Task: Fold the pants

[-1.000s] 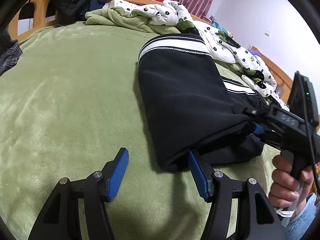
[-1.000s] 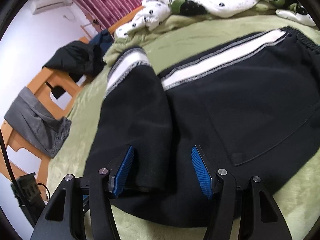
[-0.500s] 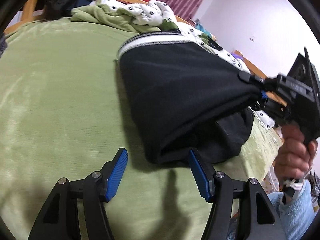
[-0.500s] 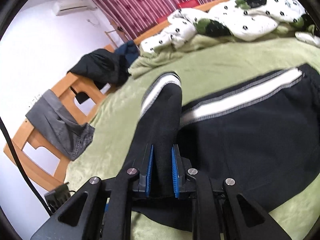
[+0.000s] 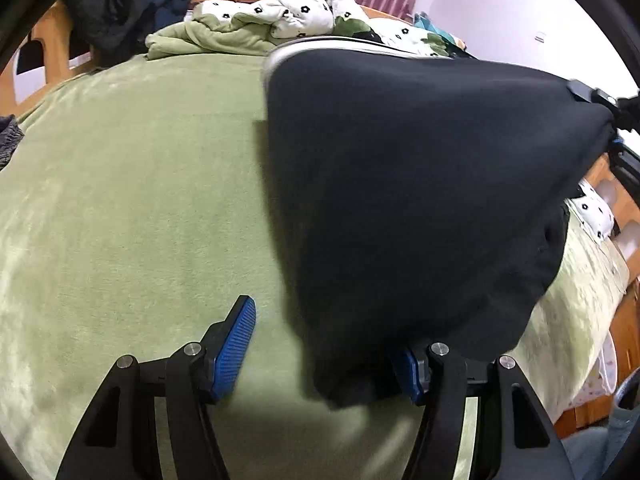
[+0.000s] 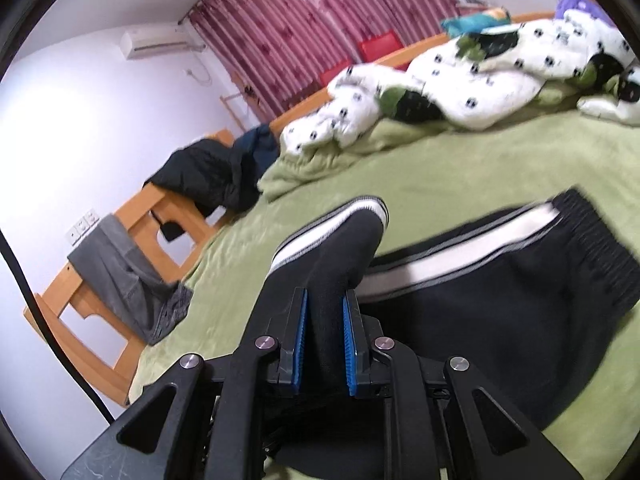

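Note:
Black pants (image 6: 500,312) with a white side stripe lie on the green bed blanket (image 6: 460,168), waistband at the right. My right gripper (image 6: 324,340) is shut on a folded leg of the pants and holds it raised off the bed. In the left wrist view that lifted leg (image 5: 420,184) hangs as a dark sheet from the right gripper (image 5: 612,120) at the right edge. My left gripper (image 5: 324,354) is open low over the blanket (image 5: 120,200). The cloth's lower corner drapes over its right finger, while the left pad (image 5: 236,344) is bare.
A white flowered quilt (image 6: 460,76) and a bunched green cover (image 5: 208,38) are piled along the far side of the bed. Dark clothes (image 6: 208,176) and grey trousers (image 6: 124,276) hang on the wooden bed frame (image 6: 80,312) at the left.
My right gripper closed on the pants leg and lifted it. The cloth now hangs higher and nearer in the left wrist view. The left gripper slid under its lower edge, still open.

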A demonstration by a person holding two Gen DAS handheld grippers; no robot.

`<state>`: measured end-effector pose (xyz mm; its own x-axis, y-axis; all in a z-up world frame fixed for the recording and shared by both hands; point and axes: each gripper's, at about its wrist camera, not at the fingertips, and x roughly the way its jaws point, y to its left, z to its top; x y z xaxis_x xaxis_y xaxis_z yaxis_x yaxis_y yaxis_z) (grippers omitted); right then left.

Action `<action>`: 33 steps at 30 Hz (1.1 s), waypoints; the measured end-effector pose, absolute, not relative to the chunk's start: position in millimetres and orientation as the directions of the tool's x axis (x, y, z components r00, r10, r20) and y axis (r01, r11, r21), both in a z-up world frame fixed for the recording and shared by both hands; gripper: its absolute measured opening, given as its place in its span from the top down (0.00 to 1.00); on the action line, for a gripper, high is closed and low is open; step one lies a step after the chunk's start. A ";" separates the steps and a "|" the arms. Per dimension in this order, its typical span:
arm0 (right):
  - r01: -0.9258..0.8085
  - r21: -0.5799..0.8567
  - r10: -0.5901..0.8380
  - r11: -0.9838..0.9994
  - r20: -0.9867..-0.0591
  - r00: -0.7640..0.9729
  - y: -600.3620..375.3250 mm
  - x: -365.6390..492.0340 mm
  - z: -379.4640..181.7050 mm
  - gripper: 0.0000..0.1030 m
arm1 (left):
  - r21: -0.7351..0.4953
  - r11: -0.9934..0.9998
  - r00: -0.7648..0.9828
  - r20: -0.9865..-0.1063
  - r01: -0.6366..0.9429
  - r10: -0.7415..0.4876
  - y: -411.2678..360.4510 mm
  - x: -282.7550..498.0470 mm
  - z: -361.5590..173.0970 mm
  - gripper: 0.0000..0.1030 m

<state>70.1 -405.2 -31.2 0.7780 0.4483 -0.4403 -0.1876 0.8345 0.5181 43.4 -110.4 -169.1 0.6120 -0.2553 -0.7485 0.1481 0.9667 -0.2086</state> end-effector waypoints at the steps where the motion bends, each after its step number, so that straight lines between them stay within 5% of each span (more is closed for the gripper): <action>1: -0.185 0.513 0.439 0.838 -0.434 0.787 -413.1 69.6 -28.8 0.85 | -0.218 0.964 0.615 -0.743 0.151 -0.264 -112.0 42.9 -168.6 0.40; 9: -0.028 0.522 0.294 0.853 -0.435 0.851 -513.5 59.4 -52.4 0.85 | -0.213 0.934 0.572 -0.744 0.287 -0.345 -142.6 34.1 -159.7 0.40; 16: 0.119 0.414 0.179 0.902 -0.612 0.771 -538.0 73.0 -121.9 0.85 | -0.211 0.892 0.538 -0.733 0.401 -0.415 -147.8 26.3 -148.3 0.43; 21: 0.099 0.432 0.160 0.896 -0.522 0.838 -544.3 49.4 -98.1 0.86 | -0.204 0.861 0.521 -0.723 0.466 -0.454 -159.4 13.3 -138.8 0.41; 27: 0.161 0.390 0.123 0.906 -0.608 0.785 -552.8 61.2 -134.6 0.86 | -0.182 0.917 0.522 -0.775 0.354 -0.356 -175.2 28.4 -158.1 0.41; 33: 0.156 0.423 0.118 0.893 -0.552 0.825 -553.2 37.8 -115.4 0.86 | -0.221 0.901 0.516 -0.758 0.375 -0.400 -156.0 19.1 -155.3 0.41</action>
<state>37.8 -553.2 -115.4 0.8253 0.1176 -0.5524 0.1560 0.8926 0.4231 19.1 -156.0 -155.3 0.5158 -0.4001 -0.7575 0.3747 0.9005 -0.2206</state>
